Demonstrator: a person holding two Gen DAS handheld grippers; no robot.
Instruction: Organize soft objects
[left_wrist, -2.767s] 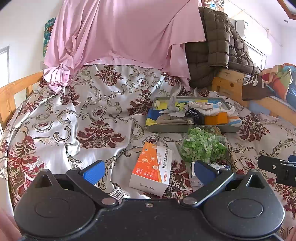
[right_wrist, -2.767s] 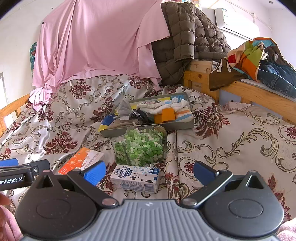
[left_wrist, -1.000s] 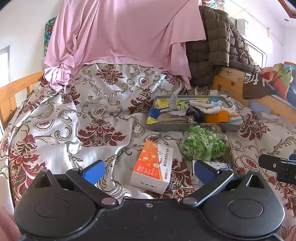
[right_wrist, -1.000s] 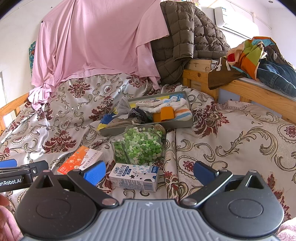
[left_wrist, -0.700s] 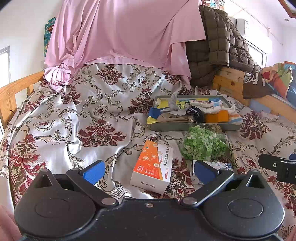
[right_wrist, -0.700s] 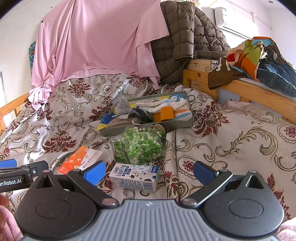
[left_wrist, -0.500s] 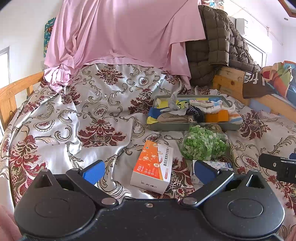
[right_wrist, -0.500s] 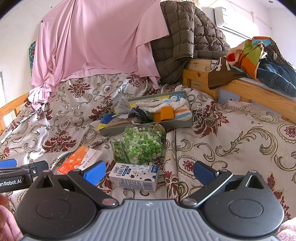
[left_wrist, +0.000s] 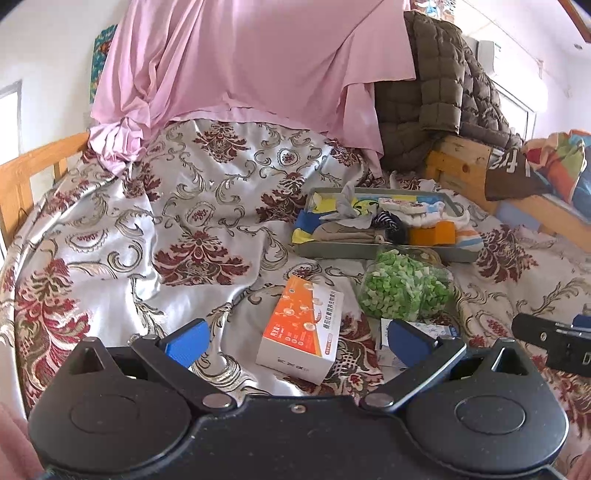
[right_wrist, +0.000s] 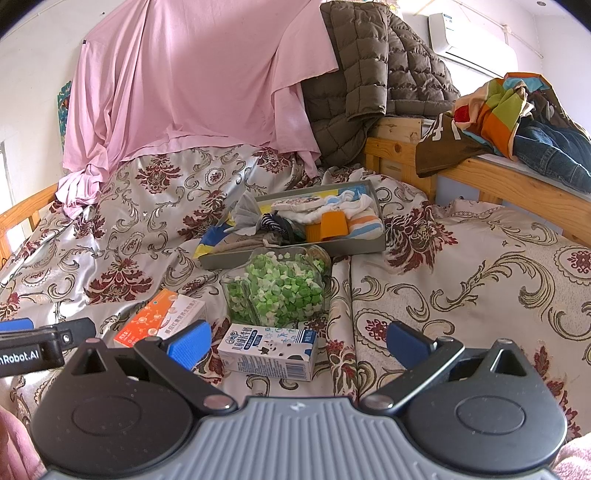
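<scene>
A grey tray (left_wrist: 369, 252) (right_wrist: 288, 254) heaped with socks and small cloths lies on the patterned bedspread, ahead of both grippers. Among them are an orange piece (right_wrist: 328, 226), a striped sock (right_wrist: 365, 223) and a grey cloth (right_wrist: 245, 218). My left gripper (left_wrist: 295, 338) is open and holds nothing; it hovers over an orange-and-white box (left_wrist: 303, 328). My right gripper (right_wrist: 295, 341) is open too, with a small milk carton (right_wrist: 267, 350) lying between its fingers on the bed.
A clear bag of green pieces (left_wrist: 404, 291) (right_wrist: 279, 284) sits just in front of the tray. A pink sheet (right_wrist: 192, 88) and a brown quilted jacket (right_wrist: 373, 85) hang behind. Wooden bed rails (right_wrist: 487, 177) with piled clothes stand to the right.
</scene>
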